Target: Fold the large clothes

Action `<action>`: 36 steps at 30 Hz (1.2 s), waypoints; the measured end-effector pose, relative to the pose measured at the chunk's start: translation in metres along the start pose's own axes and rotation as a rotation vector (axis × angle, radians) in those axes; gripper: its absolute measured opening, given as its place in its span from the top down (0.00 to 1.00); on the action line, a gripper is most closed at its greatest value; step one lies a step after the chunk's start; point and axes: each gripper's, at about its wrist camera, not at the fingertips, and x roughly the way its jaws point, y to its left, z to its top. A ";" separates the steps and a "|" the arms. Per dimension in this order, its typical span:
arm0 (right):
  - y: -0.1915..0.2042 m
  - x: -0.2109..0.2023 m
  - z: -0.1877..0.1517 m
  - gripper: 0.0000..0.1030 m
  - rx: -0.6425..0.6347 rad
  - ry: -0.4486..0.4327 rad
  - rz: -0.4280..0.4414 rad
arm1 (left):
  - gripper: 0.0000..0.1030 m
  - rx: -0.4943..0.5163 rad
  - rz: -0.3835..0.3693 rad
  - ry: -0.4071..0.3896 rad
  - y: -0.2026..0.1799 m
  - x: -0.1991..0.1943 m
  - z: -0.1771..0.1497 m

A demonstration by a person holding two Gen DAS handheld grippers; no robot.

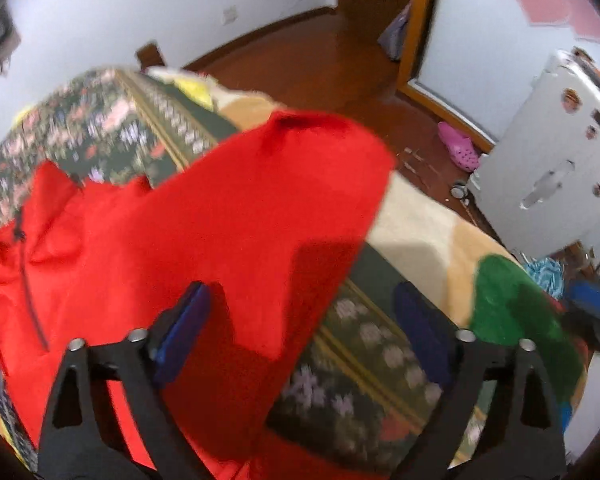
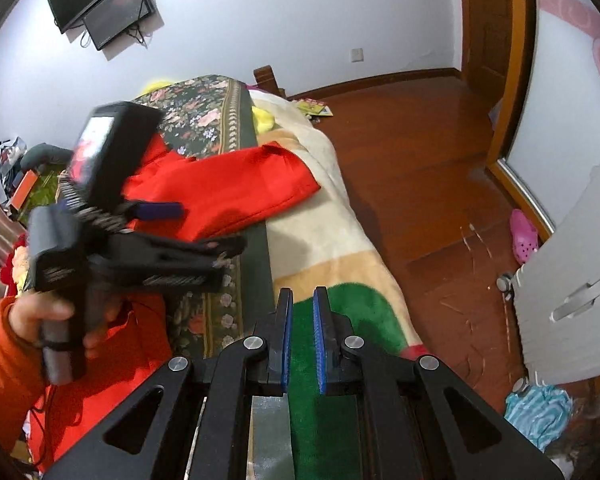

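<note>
- Two grippers in use, one garment: a red jacket (image 1: 188, 232) lying on the bed (image 2: 324, 216), over a dark flowered blanket (image 1: 112, 128) and a cream, tan and green one (image 2: 340, 308).
- My left gripper (image 1: 300, 320) is spread wide, with nothing between the blue pads (image 1: 184, 332). It hangs above the near part of the jacket; I cannot tell if either pad touches the cloth. The left view is blurred.
- My right gripper (image 2: 302, 340) has its pads close together with a narrow gap, and nothing pinched. It sits over the green patch of blanket, apart from the jacket.
- In the right view my left hand (image 2: 56, 320) grips the handle of the other tool, whose jaws point across toward the jacket.
- Jacket state: one red sleeve (image 2: 252, 176) lies stretched toward the bed's floor-side edge, its cuff resting on the cream blanket. The dark zipper (image 1: 30, 280) shows at the left of the left view. The body looks spread out, though rumpled near the zipper.
- Judgement on progress: early. The jacket appears laid out, but I see no clean fold; the sleeve is not yet brought in over the body.
- Left to do, as I read it: take the sleeve in, fold the sides, then fold top to bottom.
- A pink clog (image 2: 524, 236) lies on the wooden floor (image 2: 420, 152), well clear of the work.
</note>
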 end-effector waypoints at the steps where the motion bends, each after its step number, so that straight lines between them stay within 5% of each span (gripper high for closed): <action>1: 0.000 0.002 0.000 0.94 0.003 0.003 0.001 | 0.18 -0.015 -0.001 0.007 0.003 0.007 0.000; 5: -0.002 0.010 0.000 0.94 0.022 0.014 0.012 | 0.22 -0.003 0.016 -0.047 0.002 0.009 -0.002; 7: -0.001 0.013 0.000 0.94 0.033 0.020 0.019 | 0.37 0.009 0.014 -0.060 0.000 0.005 -0.001; 9: 0.000 0.014 0.000 0.94 0.037 0.024 0.024 | 0.70 0.008 0.007 -0.063 0.001 0.001 0.000; 11: 0.005 0.012 0.000 0.94 0.036 0.024 0.031 | 0.91 -0.012 0.001 -0.063 0.003 -0.005 0.005; 26: 0.080 -0.024 0.012 0.94 -0.096 -0.042 0.043 | 0.92 -0.199 -0.005 -0.403 0.110 -0.162 -0.020; 32: 0.122 -0.021 0.021 0.94 -0.158 -0.043 0.063 | 0.92 -0.312 0.035 -0.504 0.191 -0.216 -0.075; 36: 0.164 -0.007 0.030 0.94 -0.220 -0.034 0.082 | 0.92 -0.407 0.075 -0.502 0.242 -0.224 -0.130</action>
